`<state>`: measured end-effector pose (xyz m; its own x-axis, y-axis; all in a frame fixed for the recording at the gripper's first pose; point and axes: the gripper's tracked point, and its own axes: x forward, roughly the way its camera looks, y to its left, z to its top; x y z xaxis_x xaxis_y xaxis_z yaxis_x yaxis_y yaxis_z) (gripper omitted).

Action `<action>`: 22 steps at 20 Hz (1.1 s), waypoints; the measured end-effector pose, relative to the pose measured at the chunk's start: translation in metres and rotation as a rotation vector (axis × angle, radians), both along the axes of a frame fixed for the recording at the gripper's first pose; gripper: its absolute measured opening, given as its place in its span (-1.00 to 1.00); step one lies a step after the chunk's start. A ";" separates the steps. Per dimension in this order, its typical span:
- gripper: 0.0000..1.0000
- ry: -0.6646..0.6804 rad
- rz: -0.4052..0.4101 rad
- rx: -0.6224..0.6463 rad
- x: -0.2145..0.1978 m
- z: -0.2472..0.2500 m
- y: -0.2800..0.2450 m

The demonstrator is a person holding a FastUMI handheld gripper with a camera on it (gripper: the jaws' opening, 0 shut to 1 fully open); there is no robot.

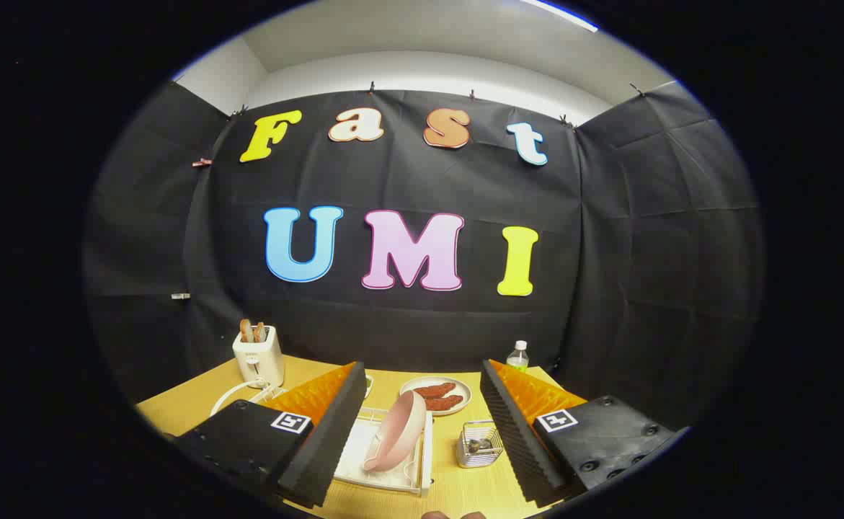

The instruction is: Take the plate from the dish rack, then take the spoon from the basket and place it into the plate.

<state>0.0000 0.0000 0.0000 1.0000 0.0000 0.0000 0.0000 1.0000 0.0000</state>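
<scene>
**Gripper view: jaws wide apart above a wooden counter**

Gripper view onto a pale wooden counter (pixel 458 490) closed in by black cloth walls, white wall and ceiling above the cloth. At far left, a white toaster (pixel 258 357) with two slices of bread standing in its slots, near the back of the counter. Next along, a white dish rack (pixel 385 461) lying between the fingers, holding a pink plate (pixel 400 431) propped on edge and tilted. Beyond the plate, a flat white dish (pixel 436 396) with reddish-brown food on it. Just right of the rack, a small wire basket (pixel 479 445), upright, something metallic inside, too small to tell for sure. Further back at right, a clear bottle (pixel 517 356) with a white cap, near the cloth wall. Gripper (pixel 422 432) held above the counter, jaws spread wide open, gripping nothing, rack and basket framed in the gap.
</scene>
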 end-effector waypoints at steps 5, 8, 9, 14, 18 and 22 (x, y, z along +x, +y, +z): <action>0.95 0.023 -0.012 0.000 0.003 -0.009 -0.001; 0.95 0.041 -0.017 0.000 0.006 -0.015 0.001; 0.95 0.043 -0.020 -0.003 0.008 -0.016 0.001; 0.95 0.064 -0.030 -0.019 0.015 -0.022 0.002; 0.95 0.121 -0.039 -0.009 0.021 -0.034 0.003; 0.95 0.186 -0.024 -0.022 0.036 -0.046 0.007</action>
